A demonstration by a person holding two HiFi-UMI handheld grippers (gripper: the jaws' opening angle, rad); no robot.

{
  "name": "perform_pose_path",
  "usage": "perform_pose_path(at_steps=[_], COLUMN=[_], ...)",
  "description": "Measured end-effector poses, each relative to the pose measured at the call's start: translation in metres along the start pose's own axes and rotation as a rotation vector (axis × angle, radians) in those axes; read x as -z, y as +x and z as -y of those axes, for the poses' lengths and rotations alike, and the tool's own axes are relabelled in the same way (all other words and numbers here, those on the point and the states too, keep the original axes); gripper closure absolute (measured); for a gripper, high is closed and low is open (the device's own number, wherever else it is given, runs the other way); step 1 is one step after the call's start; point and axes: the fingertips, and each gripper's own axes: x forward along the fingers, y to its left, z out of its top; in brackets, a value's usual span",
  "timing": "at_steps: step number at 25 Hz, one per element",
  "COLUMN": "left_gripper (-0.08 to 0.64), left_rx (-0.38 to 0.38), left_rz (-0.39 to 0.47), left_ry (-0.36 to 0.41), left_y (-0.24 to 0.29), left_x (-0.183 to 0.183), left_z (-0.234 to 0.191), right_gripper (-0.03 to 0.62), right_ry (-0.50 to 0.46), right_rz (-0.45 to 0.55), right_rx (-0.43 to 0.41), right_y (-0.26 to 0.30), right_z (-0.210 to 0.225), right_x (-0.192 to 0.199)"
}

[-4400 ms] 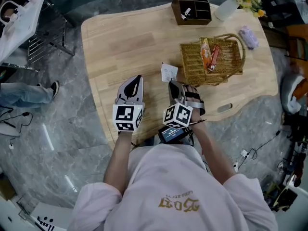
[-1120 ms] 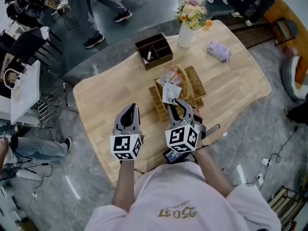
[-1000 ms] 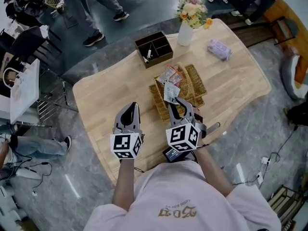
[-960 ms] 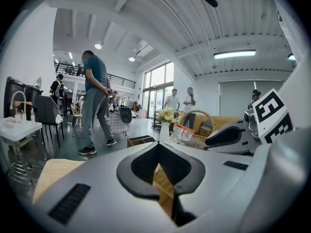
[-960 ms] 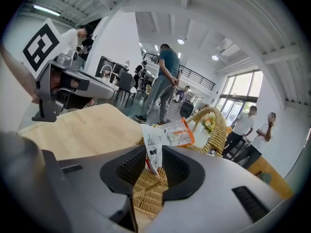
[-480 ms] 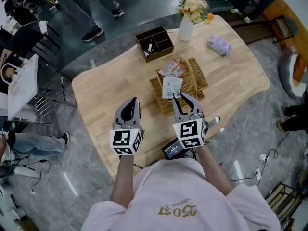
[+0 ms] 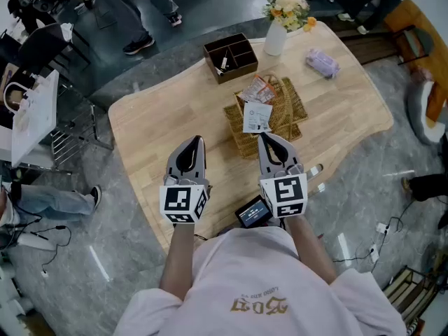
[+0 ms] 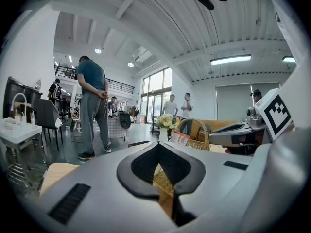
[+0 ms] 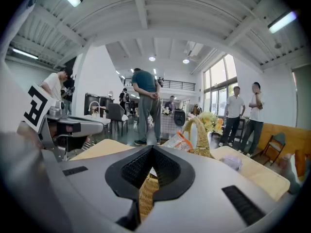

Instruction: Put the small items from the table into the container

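Note:
The wicker basket (image 7: 288, 117) stands mid-table with orange snack packets (image 7: 257, 89) at its far end. A white packet (image 7: 257, 116) lies flat on top of the basket, free of any grip. My right gripper (image 7: 264, 138) hovers just short of the basket's near edge, shut and empty. In the right gripper view the basket handle (image 9: 199, 134) and an orange packet (image 9: 177, 141) rise beyond the joined jaws. My left gripper (image 7: 199, 140) is shut with nothing in it, over bare table left of the basket. The left gripper view shows the basket (image 8: 195, 142) ahead to the right.
On the wooden table (image 7: 161, 110) are a dark compartment box (image 7: 231, 56), a vase of flowers (image 7: 283, 16) and a purple packet (image 7: 322, 63) at the far side. A small screen device (image 7: 252, 212) sits at the near edge. People stand beyond the table.
The right gripper held the white packet over the basket, let it go and drew back toward me, then shut. The packet now rests on the basket. The left gripper barely shifted.

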Motion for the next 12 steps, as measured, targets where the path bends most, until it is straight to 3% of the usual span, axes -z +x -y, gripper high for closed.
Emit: perform_pose_path(at_steps=[12], left_gripper=[0.552], left_rx=[0.000], left_rz=[0.134], left_ry=[0.075], left_y=[-0.037], left_x=[-0.051], left_z=[0.006], right_gripper=[0.577], right_ry=[0.082], right_rz=[0.130], right_rx=[0.014], right_y=[-0.034], right_z=[-0.014], right_x=[-0.037])
